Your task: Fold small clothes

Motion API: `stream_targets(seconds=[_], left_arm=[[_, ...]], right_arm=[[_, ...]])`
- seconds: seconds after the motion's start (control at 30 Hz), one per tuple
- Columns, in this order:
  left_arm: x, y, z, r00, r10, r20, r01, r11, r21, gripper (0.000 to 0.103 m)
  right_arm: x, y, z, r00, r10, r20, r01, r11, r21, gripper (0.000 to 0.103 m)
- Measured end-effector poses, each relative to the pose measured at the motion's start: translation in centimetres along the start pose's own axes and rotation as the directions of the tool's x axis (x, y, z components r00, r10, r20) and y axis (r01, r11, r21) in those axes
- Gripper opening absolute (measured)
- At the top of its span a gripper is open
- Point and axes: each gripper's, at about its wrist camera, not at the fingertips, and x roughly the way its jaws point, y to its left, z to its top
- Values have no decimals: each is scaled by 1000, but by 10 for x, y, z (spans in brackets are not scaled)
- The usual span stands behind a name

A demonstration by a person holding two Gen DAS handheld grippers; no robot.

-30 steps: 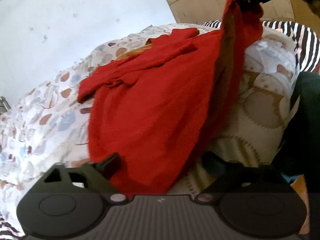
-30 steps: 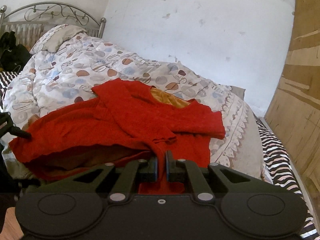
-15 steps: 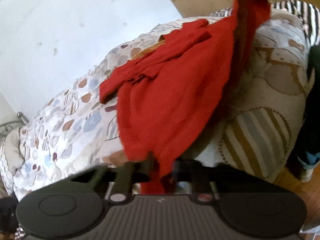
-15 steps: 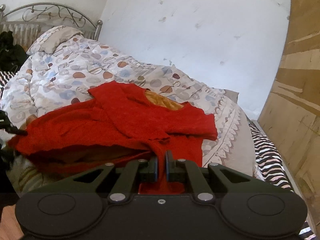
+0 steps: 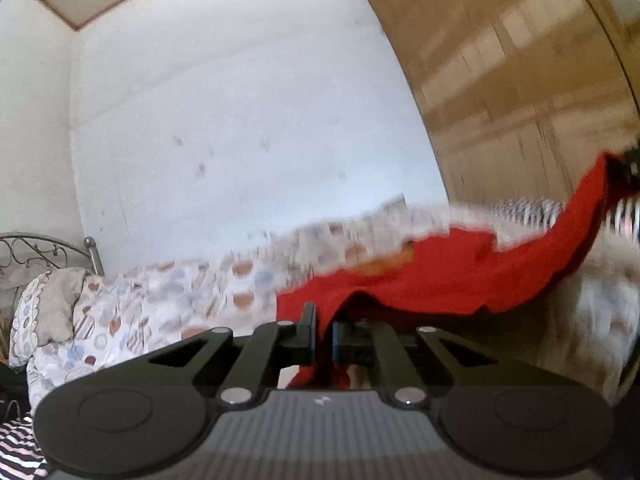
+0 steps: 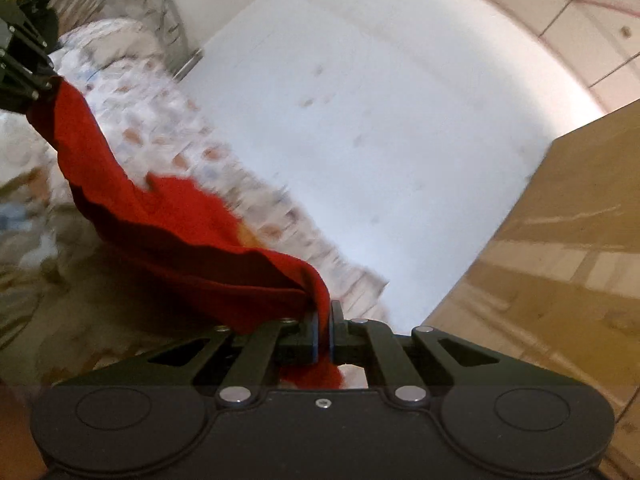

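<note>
Left gripper (image 5: 323, 334): matte black, two flat fingers on angled link bars, silver rivets, round discs either side, ribbed grey centre panel with small white mark. Right gripper (image 6: 323, 330): same black build, blue-edged finger pads, smooth panel, single centre screw.

White wall (image 5: 240, 120), wooden wardrobe (image 5: 520, 80)

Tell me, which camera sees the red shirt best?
The right wrist view: the red shirt stretches across it from the right gripper to the left gripper. The left wrist view shows it blurrier, pinched in the left gripper.
</note>
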Motion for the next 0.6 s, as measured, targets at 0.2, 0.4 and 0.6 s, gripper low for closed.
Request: stream_targets(seconds=[0.2, 0.4, 0.6], left_arm=[[-18, 16, 31, 996, 12, 88, -7, 999, -51, 6], [-54, 15, 41, 989, 31, 147, -28, 999, -25, 6], [-104, 17, 52, 979, 53, 196, -44, 998, -51, 6]], right_arm=[[-11, -26, 10, 991, -110, 75, 110, 994, 9, 2], [-38, -37, 17, 982, -124, 141, 129, 991, -26, 2], [-83, -48, 25, 971, -132, 200, 149, 986, -72, 2]])
